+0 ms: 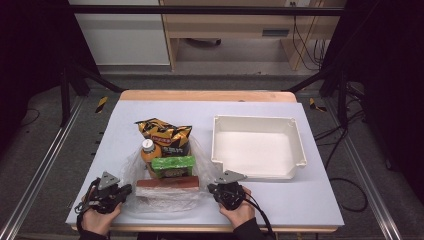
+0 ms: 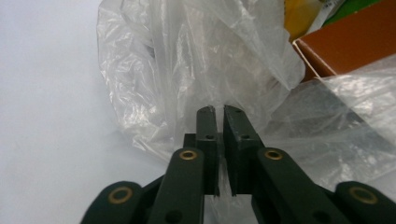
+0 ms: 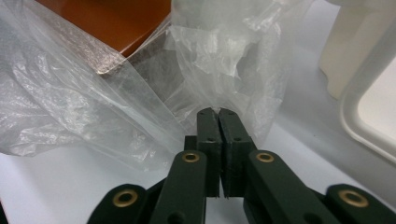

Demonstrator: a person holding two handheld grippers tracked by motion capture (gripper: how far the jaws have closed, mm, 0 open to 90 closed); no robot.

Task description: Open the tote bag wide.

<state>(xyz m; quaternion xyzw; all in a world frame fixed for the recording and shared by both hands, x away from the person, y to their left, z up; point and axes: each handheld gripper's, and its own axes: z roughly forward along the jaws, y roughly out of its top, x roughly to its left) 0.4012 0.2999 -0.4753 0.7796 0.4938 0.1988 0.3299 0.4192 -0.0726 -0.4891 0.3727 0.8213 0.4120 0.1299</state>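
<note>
- High view: clear plastic bag (image 1: 165, 192) with snacks lies on the table (image 1: 310, 200), left of the white tray (image 1: 299, 145).
- Left gripper (image 2: 219, 111) and right gripper (image 3: 218, 113) each pinch a bag edge, jaws nearly closed.
- Step, likely: opening the bag; next, pull the edges apart gently.

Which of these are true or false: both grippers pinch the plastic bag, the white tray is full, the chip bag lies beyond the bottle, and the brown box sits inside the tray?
1. Both grippers pinch the plastic bag. True: the left gripper and the right gripper are each closed on a fold of the clear plastic bag.
2. The white tray is full. False: the white tray holds nothing.
3. The chip bag lies beyond the bottle. True: the chip bag is farther from the person than the bottle.
4. The brown box sits inside the tray. False: the brown box lies with the snacks on the bag, left of the tray.
</note>
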